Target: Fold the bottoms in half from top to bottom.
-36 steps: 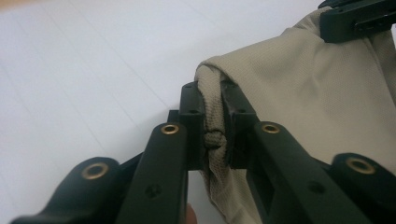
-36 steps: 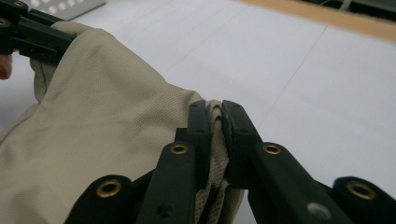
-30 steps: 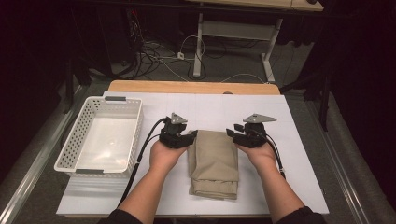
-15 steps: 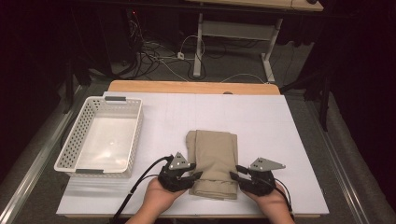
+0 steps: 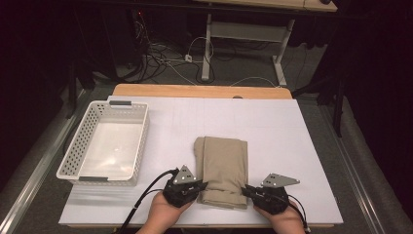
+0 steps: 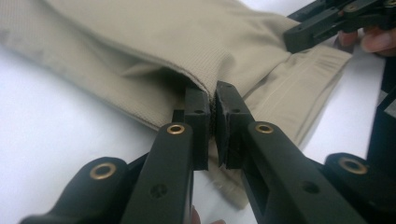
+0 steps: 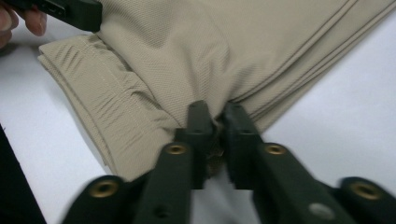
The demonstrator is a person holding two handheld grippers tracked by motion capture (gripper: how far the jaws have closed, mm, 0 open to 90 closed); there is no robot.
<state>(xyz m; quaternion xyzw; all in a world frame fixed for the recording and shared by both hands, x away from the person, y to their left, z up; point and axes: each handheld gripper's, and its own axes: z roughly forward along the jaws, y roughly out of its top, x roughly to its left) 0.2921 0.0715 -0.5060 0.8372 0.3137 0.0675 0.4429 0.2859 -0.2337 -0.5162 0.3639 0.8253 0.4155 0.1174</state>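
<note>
Beige folded garment point(image 5: 223, 169) — ribbed, stitched hem, layered edges.

White basket point(image 5: 104, 141) on white table point(image 5: 292, 141), left; cables point(image 5: 165, 61) on floor.

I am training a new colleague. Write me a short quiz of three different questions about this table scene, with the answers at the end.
1. True or false: the basket has something in it.
2. Which end of the folded cloth do both grippers hold?
A. the far end
B. the near end, at its two corners
C. the middle of the long sides
3. Fill in: the basket stands to the ____ of the cloth in the high view.

Key
1. False; its floor is bare.
2. B. The left gripper and the right gripper have just been closing, and each pinches cloth between its jaws.
3. left
</note>
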